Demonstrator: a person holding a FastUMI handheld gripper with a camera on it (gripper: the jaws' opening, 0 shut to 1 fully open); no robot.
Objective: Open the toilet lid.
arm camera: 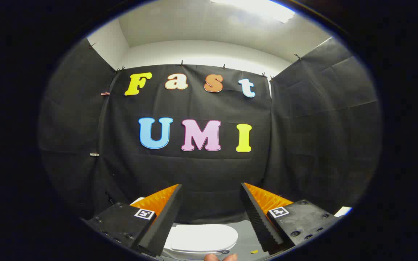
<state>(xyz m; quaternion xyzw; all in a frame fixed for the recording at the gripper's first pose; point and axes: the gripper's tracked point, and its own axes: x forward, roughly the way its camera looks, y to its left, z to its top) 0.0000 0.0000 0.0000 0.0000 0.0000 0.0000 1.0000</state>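
Note:
A white toilet with its lid (pixel 203 237) lying flat and shut sits low on the grey floor, below and between my fingers. My gripper (pixel 212 188) is held well above it, open, with a wide gap and nothing between the fingers (pixel 165 214). The fingers point at the black cloth wall rather than at the lid. Part of a person's hand (pixel 220 257) shows just under the toilet lid's near edge.
Black cloth walls (pixel 201 170) close the booth behind and on both sides. A grey floor (pixel 247 241) lies around the toilet. A small white object (pixel 343 211) shows beyond the right finger, and a small yellow mark (pixel 253 251) is on the floor.

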